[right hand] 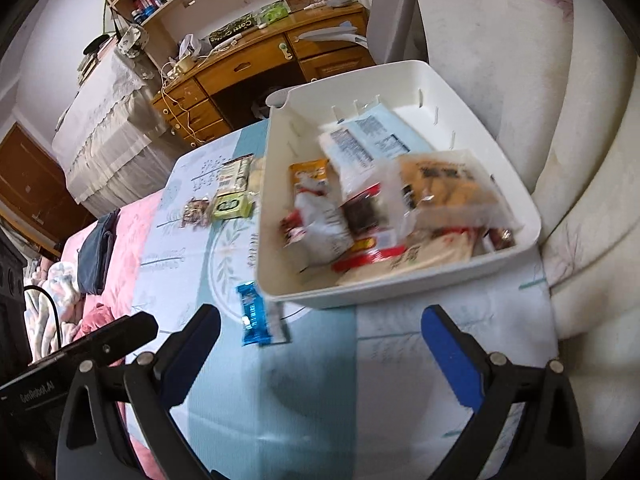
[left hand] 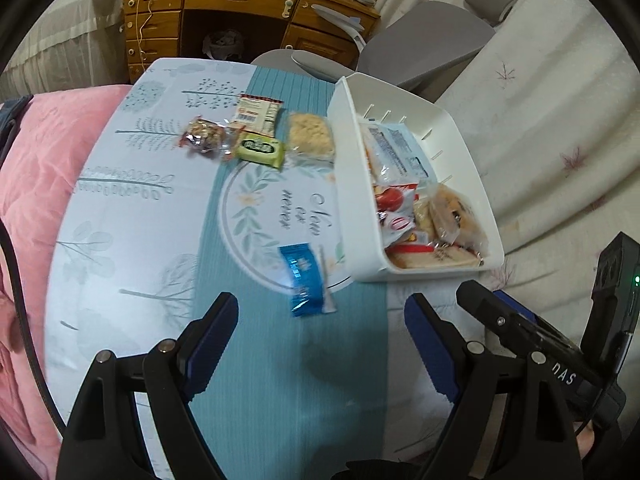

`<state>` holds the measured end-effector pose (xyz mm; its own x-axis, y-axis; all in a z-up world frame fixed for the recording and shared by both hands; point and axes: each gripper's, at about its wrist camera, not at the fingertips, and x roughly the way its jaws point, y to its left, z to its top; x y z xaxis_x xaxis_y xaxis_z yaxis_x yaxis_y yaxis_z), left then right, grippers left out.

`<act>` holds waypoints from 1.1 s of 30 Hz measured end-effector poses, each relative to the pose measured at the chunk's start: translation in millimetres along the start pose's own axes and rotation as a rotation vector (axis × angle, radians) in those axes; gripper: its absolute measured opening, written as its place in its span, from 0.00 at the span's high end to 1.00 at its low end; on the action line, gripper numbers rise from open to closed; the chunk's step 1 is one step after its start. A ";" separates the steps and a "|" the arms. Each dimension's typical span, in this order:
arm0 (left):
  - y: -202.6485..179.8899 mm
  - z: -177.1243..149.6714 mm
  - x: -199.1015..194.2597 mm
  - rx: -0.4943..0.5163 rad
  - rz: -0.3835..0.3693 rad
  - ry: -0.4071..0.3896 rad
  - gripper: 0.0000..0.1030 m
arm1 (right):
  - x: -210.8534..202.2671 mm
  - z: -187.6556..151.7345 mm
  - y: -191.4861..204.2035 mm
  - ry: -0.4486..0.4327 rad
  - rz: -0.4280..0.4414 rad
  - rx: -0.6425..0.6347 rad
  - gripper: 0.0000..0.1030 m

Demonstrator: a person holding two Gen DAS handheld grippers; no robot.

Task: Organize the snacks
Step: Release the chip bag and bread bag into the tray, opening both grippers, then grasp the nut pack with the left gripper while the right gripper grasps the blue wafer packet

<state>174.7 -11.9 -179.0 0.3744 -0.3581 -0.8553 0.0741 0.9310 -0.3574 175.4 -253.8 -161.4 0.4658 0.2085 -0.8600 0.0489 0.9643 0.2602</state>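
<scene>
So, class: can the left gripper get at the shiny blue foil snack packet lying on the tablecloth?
Probably yes: the left gripper is open, and the blue packet lies just ahead with nothing between.

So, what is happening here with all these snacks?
A person holds two tools, the left tool and the right tool, both open and empty, over a table. A white bin already holds many snacks. A blue packet lies nearest; a green packet and others wait farther back.
</scene>
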 end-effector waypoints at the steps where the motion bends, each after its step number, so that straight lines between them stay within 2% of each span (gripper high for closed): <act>1: 6.2 -0.3 -3.6 0.010 -0.001 0.002 0.18 | -0.2 -3.4 6.5 -0.003 -0.002 0.006 0.02; 12: 60.9 16.2 -24.5 0.127 0.022 0.021 0.18 | -0.3 -31.5 68.7 -0.073 0.013 0.022 0.08; 19: 89.1 39.7 -18.9 0.220 0.065 0.065 0.18 | 15.5 -48.2 102.8 -0.094 -0.017 0.014 0.11; 26: 100.3 70.3 -2.3 0.299 0.086 0.119 0.18 | 36.9 -57.8 123.5 -0.089 -0.097 -0.014 0.15; 33: 105.9 103.1 19.2 0.302 0.100 0.148 0.18 | 57.4 -59.5 121.0 -0.069 -0.171 -0.009 0.25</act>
<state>285.0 87.0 -194.5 0.2570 -0.2501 -0.9335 0.3228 0.9327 -0.1610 155.5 -115.3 -205.4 0.5111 0.0298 -0.8590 0.1246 0.9863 0.1083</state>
